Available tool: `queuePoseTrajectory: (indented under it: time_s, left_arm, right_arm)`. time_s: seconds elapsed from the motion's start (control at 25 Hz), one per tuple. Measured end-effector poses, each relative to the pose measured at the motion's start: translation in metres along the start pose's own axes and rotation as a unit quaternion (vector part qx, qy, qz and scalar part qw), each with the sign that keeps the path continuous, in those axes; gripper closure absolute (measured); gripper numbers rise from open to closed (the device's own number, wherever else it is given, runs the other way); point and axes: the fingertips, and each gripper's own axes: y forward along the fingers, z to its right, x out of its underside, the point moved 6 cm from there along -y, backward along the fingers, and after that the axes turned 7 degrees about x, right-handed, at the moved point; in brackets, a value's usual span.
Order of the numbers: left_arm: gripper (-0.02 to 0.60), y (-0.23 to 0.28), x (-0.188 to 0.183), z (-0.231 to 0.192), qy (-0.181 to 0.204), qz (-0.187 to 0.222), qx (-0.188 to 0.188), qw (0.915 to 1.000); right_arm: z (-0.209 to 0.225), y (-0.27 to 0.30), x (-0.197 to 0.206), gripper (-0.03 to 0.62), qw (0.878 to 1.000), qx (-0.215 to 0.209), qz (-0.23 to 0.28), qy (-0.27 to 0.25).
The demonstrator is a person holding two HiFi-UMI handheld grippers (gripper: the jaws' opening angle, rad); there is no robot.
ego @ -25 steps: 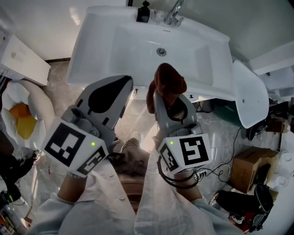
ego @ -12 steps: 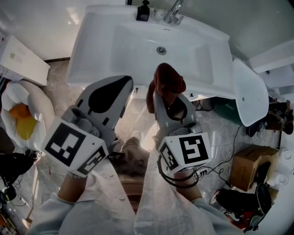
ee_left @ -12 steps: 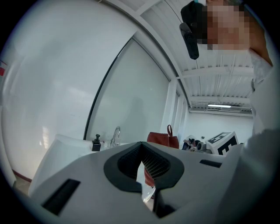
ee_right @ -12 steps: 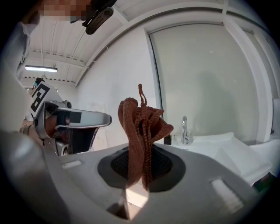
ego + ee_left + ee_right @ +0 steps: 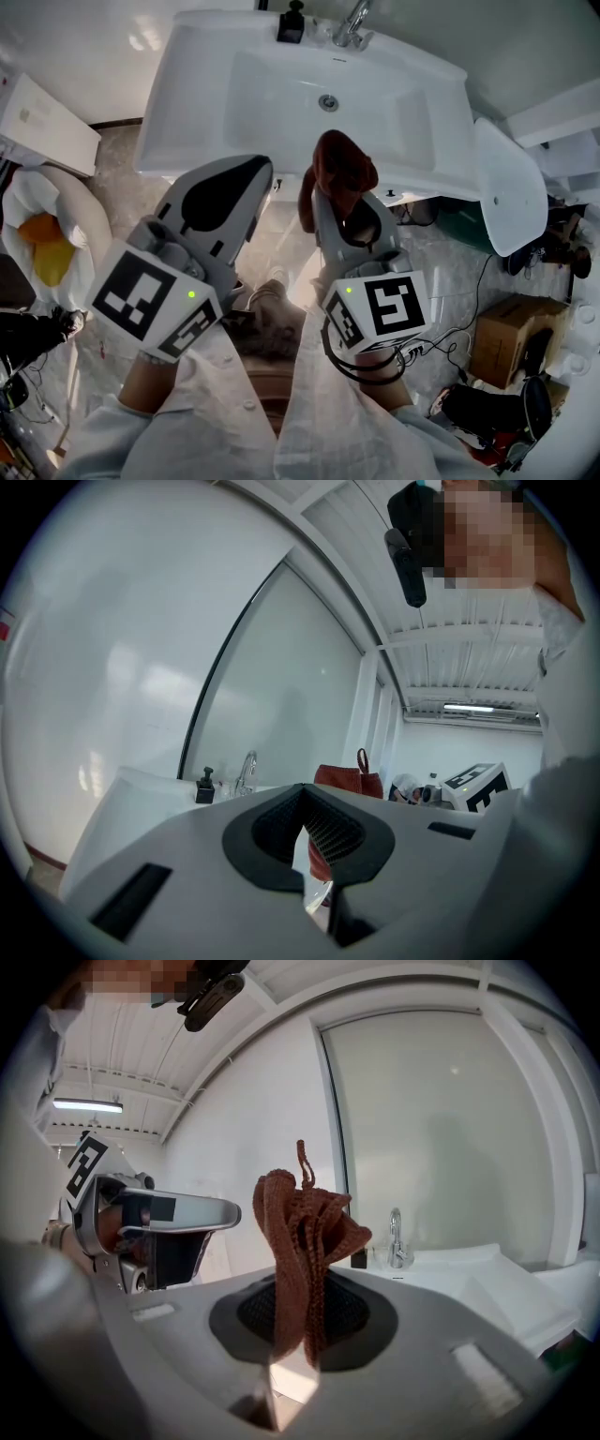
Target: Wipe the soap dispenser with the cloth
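Observation:
The black soap dispenser (image 5: 292,23) stands on the back rim of the white sink (image 5: 187,103), left of the faucet (image 5: 352,23). It also shows small and far in the left gripper view (image 5: 205,787) and the right gripper view (image 5: 359,1258). My right gripper (image 5: 330,197) is shut on a rust-brown knitted cloth (image 5: 343,167), which stands bunched above its jaws (image 5: 305,1241), in front of the sink's near edge. My left gripper (image 5: 255,173) hangs beside it to the left, jaws together with nothing in them (image 5: 305,803). Both grippers are well short of the dispenser.
A white oval lid (image 5: 511,192) leans right of the sink. On the floor are a cardboard box (image 5: 511,342), cables, and a white and yellow cushion (image 5: 42,234) at the left. A white cabinet (image 5: 42,117) stands at the far left.

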Motion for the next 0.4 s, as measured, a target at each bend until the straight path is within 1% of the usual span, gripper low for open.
queuePoseTrajectory:
  time_s: [0.4]
  left_arm:
    - [0.577,-0.0011,0.0019,0.0037,-0.001,-0.001,0.002,1.0000]
  right_arm:
    - [-0.0009,-0.0029,0.0028,0.539,1.000,0.000,-0.003,0.000]
